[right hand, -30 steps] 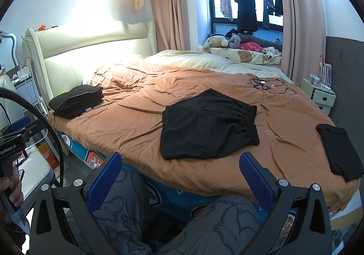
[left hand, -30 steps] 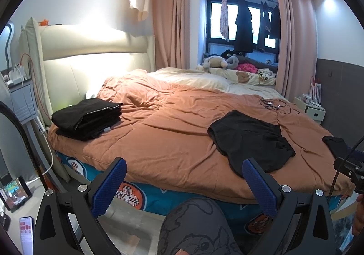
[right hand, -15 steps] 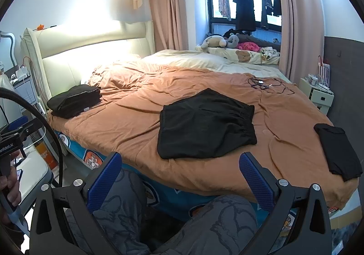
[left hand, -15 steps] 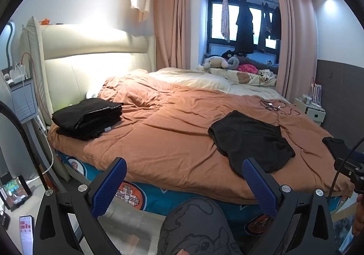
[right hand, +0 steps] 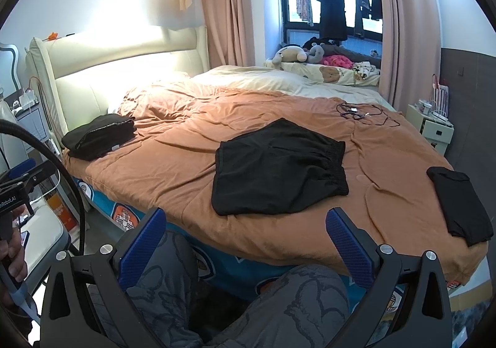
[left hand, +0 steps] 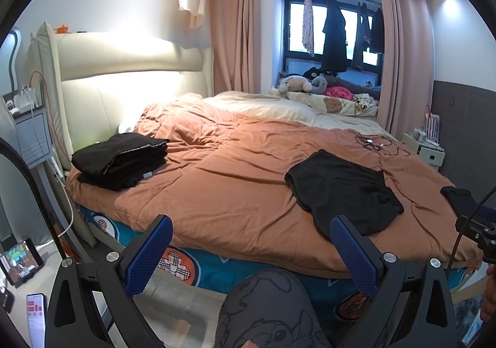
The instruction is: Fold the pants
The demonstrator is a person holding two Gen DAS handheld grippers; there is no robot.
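Both grippers (left hand: 249, 252) (right hand: 245, 242) wide apart, empty

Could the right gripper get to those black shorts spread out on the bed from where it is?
Probably yes: the right gripper is open, and nothing lies between it and the black shorts, which lie near the bed's front edge.

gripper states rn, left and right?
Left gripper: open, holding nothing, short of the bed.
Right gripper: open, holding nothing, short of the black shorts.
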